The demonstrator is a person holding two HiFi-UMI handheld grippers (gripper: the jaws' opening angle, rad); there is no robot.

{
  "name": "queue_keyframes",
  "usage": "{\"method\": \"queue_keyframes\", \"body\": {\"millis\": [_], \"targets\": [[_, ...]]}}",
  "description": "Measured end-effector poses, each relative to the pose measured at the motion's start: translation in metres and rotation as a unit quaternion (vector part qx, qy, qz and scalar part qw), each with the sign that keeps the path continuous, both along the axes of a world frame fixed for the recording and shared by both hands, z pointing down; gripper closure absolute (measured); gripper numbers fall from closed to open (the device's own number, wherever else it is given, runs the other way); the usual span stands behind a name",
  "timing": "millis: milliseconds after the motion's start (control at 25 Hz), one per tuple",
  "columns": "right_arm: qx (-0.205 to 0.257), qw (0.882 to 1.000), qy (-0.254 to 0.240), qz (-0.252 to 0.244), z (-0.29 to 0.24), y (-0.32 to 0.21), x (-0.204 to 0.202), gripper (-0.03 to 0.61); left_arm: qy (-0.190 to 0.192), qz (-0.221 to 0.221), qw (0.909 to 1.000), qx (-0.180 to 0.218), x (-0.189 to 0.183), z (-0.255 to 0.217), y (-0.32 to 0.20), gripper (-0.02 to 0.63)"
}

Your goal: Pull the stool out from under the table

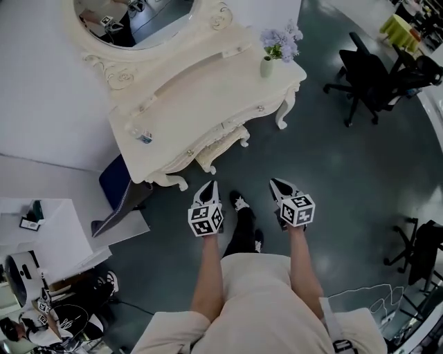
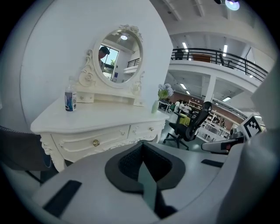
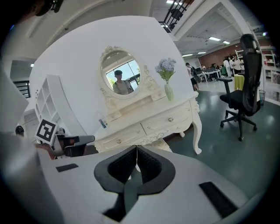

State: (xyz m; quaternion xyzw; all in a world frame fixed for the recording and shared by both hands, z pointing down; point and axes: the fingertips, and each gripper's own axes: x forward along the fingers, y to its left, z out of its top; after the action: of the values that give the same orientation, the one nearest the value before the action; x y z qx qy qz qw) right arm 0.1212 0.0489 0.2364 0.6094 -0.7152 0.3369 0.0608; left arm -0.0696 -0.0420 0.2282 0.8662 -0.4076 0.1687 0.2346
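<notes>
A cream stool with carved legs is tucked under the white dressing table, only its front edge and legs showing. In the right gripper view the stool peeks out below the drawers, just past my jaws. My left gripper and right gripper hover side by side over the floor, a short way in front of the stool and apart from it. Both are shut with nothing between the jaws, as the left gripper and right gripper show in their own views.
On the table stand an oval mirror, a vase of lilac flowers and a small bottle. A dark blue chair sits left of the table and a black office chair to the right. White shelving stands at the near left.
</notes>
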Motion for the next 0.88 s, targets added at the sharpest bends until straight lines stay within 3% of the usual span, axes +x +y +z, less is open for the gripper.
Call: {"method": "queue_keyframes", "body": {"millis": [480,640,880], "targets": [[-0.071,0.997,0.009,-0.026,0.05,-0.094,0.035,0.534,0.024,-0.005,0.9985,-0.05,0.036,0.053,-0.084,0.6],[-0.088,0.995,0.022,-0.031,0.064,-0.123,0.041,0.534,0.018,-0.024,0.9977,-0.061,0.022,0.069,-0.107,0.6],[-0.088,0.992,0.038,-0.079,0.083,-0.173,0.047,0.534,-0.018,-0.058,0.9958,-0.069,-0.002,0.094,-0.128,0.598]]}}
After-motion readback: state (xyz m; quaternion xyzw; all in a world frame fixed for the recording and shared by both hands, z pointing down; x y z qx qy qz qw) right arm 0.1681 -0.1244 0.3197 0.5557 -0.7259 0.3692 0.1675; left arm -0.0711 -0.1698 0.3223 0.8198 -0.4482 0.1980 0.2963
